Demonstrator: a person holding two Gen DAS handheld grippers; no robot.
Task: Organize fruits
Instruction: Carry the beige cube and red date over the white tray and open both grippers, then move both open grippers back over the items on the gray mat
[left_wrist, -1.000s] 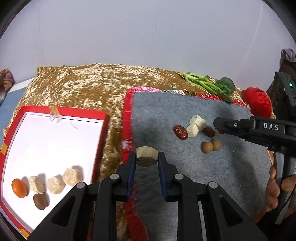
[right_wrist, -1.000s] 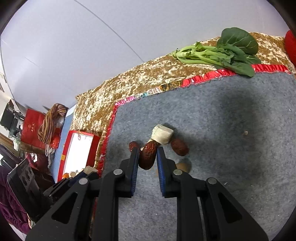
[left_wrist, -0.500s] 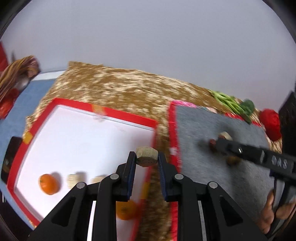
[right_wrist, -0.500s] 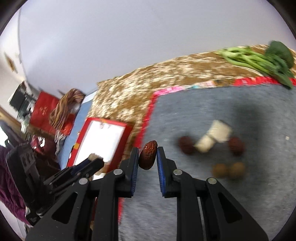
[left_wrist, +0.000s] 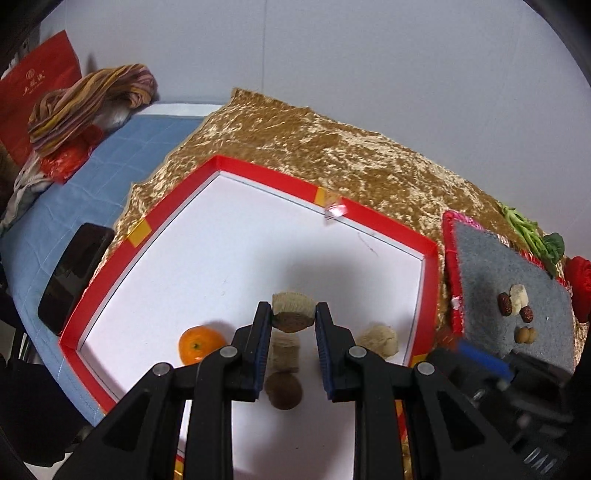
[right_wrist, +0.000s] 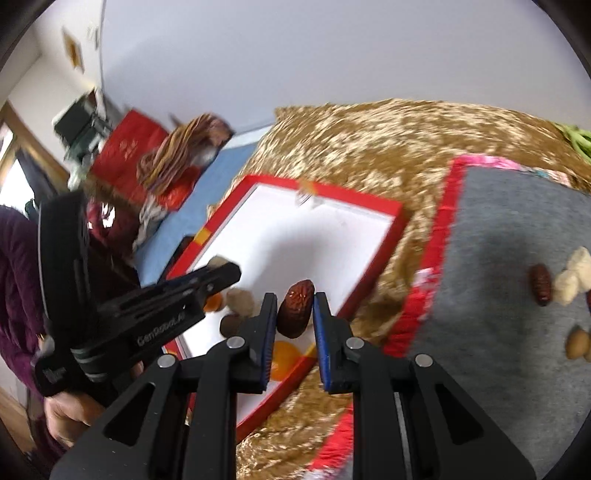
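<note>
My left gripper (left_wrist: 293, 317) is shut on a beige dried fruit chunk (left_wrist: 293, 312) and hangs above the white floor of the red-rimmed box (left_wrist: 258, 171). In the box lie an orange (left_wrist: 201, 344), two beige chunks (left_wrist: 378, 340) and a brown round fruit (left_wrist: 283, 394). My right gripper (right_wrist: 294, 309) is shut on a red date (right_wrist: 295, 308) over the box's (right_wrist: 384, 254) near corner. On the grey mat (left_wrist: 491, 266) remain dates (left_wrist: 504, 304), pale chunks (left_wrist: 519, 295) and small brown fruits (left_wrist: 525, 335). The left gripper (right_wrist: 218, 277) shows at the left of the right wrist view.
The gold cloth (left_wrist: 332, 144) covers the surface under the box and the mat. A black phone (left_wrist: 75, 275) lies left of the box on a blue sheet. Green vegetables (left_wrist: 532, 236) and a red object (left_wrist: 578, 280) sit beyond the mat. A folded striped cloth (left_wrist: 92, 99) lies far left.
Both grippers have swung left from the grey mat to the box, each carrying its fruit. The left now hangs over the box's inside, the right over its near corner.
</note>
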